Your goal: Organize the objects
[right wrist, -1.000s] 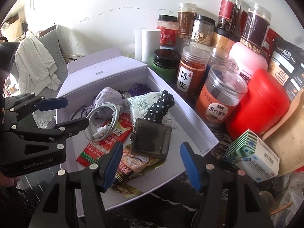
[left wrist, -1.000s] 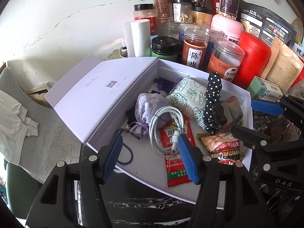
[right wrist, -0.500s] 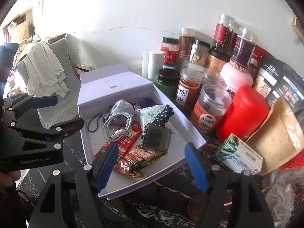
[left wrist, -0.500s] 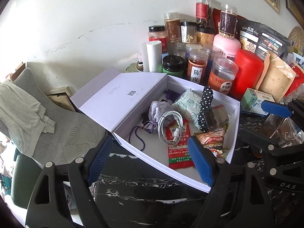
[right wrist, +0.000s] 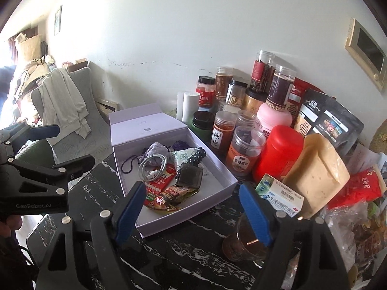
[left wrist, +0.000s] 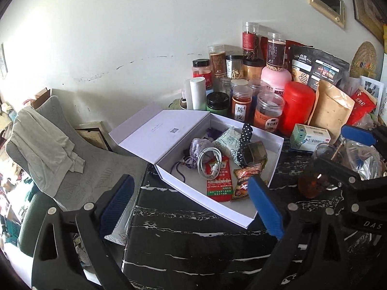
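Both the left tool (left wrist: 191, 205) and right tool (right wrist: 193, 209) hang above the dark desk (left wrist: 193, 246) with jaws opening and nothing between them. The white box (right wrist: 217, 191) on it holds a coiled cable (right wrist: 152, 166), limp and light, probably best pinched across its loops.

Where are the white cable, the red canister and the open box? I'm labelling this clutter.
white cable (left wrist: 208, 157), left wrist view, on its coil.
red canister (right wrist: 278, 153), right wrist view, on its side wall.
open box (right wrist: 219, 189), right wrist view, on its near wall.
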A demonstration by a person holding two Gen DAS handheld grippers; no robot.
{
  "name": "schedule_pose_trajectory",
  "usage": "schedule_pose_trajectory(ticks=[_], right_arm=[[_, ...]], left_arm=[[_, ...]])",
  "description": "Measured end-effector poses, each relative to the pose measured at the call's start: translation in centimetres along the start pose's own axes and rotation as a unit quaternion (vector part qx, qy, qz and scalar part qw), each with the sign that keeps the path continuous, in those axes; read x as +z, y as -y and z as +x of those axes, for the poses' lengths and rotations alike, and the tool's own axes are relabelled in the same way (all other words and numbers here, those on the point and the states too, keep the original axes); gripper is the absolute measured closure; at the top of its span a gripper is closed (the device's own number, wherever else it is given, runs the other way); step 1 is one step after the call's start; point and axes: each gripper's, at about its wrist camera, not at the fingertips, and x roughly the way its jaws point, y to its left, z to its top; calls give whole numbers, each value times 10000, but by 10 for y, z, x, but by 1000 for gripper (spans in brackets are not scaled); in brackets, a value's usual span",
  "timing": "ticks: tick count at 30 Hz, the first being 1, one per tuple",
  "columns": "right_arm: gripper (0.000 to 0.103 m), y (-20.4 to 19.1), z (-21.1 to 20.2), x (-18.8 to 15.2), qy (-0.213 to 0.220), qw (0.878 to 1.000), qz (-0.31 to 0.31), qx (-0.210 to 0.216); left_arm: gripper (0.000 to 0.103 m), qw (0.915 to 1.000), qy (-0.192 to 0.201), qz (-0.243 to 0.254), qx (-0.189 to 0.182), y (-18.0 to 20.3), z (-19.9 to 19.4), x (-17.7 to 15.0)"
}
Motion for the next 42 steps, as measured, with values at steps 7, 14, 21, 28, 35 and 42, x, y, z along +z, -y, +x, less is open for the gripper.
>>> schedule_pose_trajectory(ticks=[7, 14, 21, 28, 35, 42], right_arm=[[23, 6, -36, -18, 113, 9999, 22, -87], [23, 10, -65, -39, 181, 9998, 76, -107], [23, 13, -82, -63, 156, 9998, 124, -72], [23, 14, -84, -90, 1, 9998, 206, 3], [23, 16, -85, -108, -56, 9995, 311, 0], [23, 15, -86, -114, -42, 9995, 307, 56]], left_arm=[[8, 9999, 107, 79, 71, 21, -45, -15], [8, 9997, 210, 94, 102, 37, -80, -38], [8, 9998, 170, 54, 91, 51, -100, -62], [8, 9999, 105, 30, 33, 65, -108, -85], [9, 9999, -81, 4, -71, 70, -100, -104], [9, 9999, -133, -48, -32, 66, -98, -112]])
